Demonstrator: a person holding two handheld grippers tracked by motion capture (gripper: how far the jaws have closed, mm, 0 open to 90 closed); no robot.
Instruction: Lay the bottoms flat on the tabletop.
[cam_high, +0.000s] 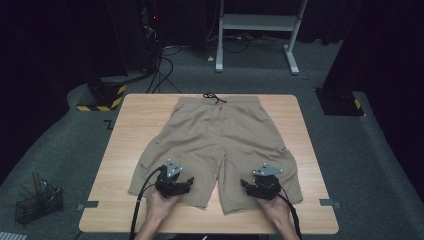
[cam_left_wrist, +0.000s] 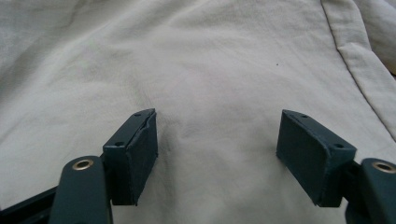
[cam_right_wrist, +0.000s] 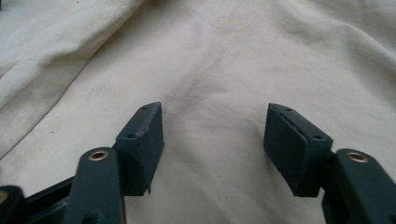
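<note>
A pair of beige shorts (cam_high: 216, 142) lies spread flat on the wooden table (cam_high: 125, 140), waistband and black drawstring (cam_high: 212, 96) at the far edge, both legs toward me. My left gripper (cam_high: 173, 181) hovers over the left leg near its hem; in the left gripper view its jaws stand wide apart above smooth fabric (cam_left_wrist: 215, 84) with nothing between them. My right gripper (cam_high: 262, 184) is over the right leg near the hem; the right gripper view shows its open jaws above plain cloth (cam_right_wrist: 215, 79), with none of it pinched between them.
A wire basket (cam_high: 37, 202) sits on the floor at the left. A yellow-and-black striped base (cam_high: 102, 95) and cables lie beyond the table's far left corner. A white frame (cam_high: 257, 30) stands farther back. Bare wood borders the shorts on both sides.
</note>
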